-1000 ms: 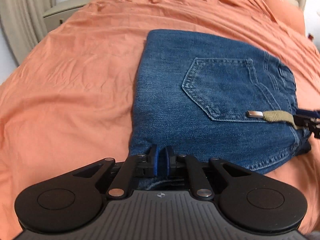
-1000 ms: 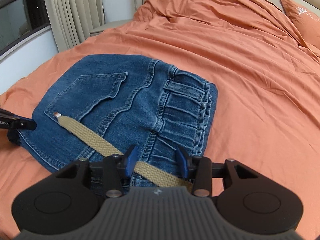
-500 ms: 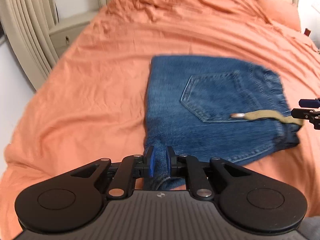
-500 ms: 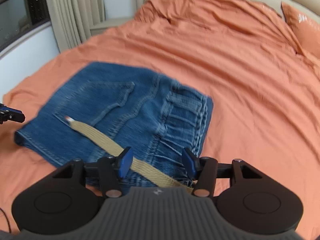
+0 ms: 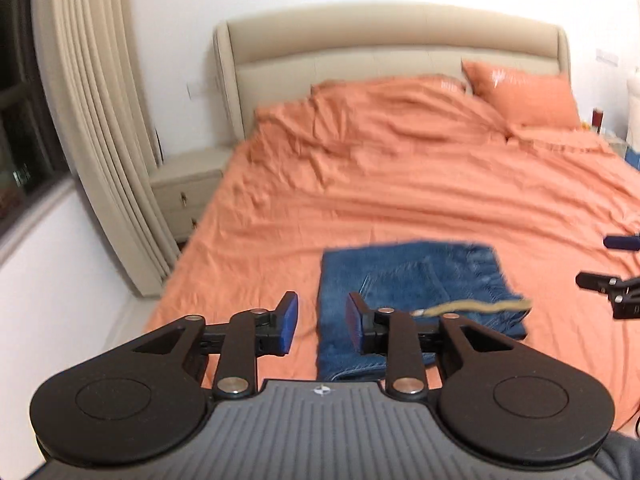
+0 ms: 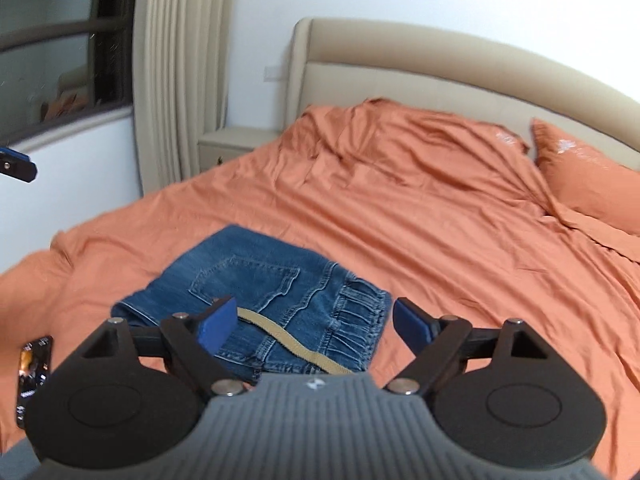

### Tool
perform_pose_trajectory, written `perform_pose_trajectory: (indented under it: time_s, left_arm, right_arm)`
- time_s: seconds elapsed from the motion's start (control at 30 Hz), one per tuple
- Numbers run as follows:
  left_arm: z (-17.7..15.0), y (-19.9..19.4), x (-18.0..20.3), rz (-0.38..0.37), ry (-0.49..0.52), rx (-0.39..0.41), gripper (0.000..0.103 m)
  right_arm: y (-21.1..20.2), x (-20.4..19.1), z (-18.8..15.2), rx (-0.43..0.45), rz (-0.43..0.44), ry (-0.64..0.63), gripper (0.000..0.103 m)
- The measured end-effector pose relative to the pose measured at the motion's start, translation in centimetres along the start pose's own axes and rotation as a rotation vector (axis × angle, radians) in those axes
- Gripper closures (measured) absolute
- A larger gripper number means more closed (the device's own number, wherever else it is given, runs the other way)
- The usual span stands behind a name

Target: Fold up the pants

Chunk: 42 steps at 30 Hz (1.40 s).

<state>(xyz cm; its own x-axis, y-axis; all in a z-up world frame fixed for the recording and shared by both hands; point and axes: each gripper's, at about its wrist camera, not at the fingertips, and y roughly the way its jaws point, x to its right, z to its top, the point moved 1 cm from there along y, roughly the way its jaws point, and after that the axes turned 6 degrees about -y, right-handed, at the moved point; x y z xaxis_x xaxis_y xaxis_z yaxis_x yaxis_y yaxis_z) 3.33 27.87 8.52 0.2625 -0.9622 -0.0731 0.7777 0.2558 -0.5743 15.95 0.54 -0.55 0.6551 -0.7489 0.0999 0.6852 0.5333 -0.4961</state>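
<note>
The pants (image 6: 280, 300) are lying on the bed (image 6: 460, 240) as a compact folded bundle, drawstring (image 6: 296, 344) trailing across; folding is looking finished. Left gripper (image 5: 318, 324) and right gripper (image 6: 312, 320) are hovering above, fingers spread, gripping nothing

Both tongs look the same: left tongs (image 5: 318, 322) and right tongs (image 6: 314, 318) have matte black linkage arms with silver pivot screws, blue pads (image 6: 218, 319) on the fingers, round black discs either side, and a ribbed grey body with a small logo.
</note>
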Motion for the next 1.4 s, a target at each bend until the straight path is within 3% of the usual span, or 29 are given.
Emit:
perform_pose_trajectory:
  time_s: [0.03, 0.07, 0.1, 0.17, 0.27, 0.47, 0.87, 1.03, 1.4]
  left_arm:
    - [-0.4, -1.1, 0.8, 0.0, -0.009, 0.046, 0.059]
    - [-0.8, -1.8, 1.5, 0.003, -0.028, 0.09, 0.037]
    - [-1.4, -2.4, 2.2, 0.008, -0.056, 0.129, 0.025]
    - [-2.8, -3.1, 4.0, -0.007, -0.093, 0.173, 0.024]
    - [-4.6, -2.9, 6.3, -0.001, -0.148, 0.182, 0.012]
    - [-7.7, 0.2, 9.8, -0.003, -0.232, 0.09, 0.012]
    - [-13.1, 5.0, 11.2, 0.102, -0.217, -0.073, 0.012]
    - [-14.3, 5.7, 11.5, 0.133, -0.218, -0.096, 0.014]
    - [-14.1, 5.6, 11.4, 0.123, -0.191, -0.091, 0.014]
  right_arm:
    - [-1.2, 0.0, -0.2, 0.012, -0.022, 0.012, 0.021]
    - [-2.3, -0.1, -0.4, 0.029, -0.05, 0.024, 0.021]
    - [-3.6, -0.2, -0.7, 0.053, -0.08, 0.038, 0.021]
    - [-5.6, -0.5, -1.4, 0.078, -0.128, 0.047, 0.021]
    - [-7.9, -1.0, -2.6, 0.105, -0.199, 0.061, 0.021]
    - [-8.7, -1.9, -5.8, 0.088, -0.208, 0.135, 0.021]
    - [-1.8, -4.2, -9.8, -0.062, -0.122, 0.286, 0.021]
    - [-0.2, -5.1, -10.4, -0.097, -0.118, 0.271, 0.021]
    - [0.1, -5.4, -10.8, -0.125, -0.122, 0.266, 0.021]
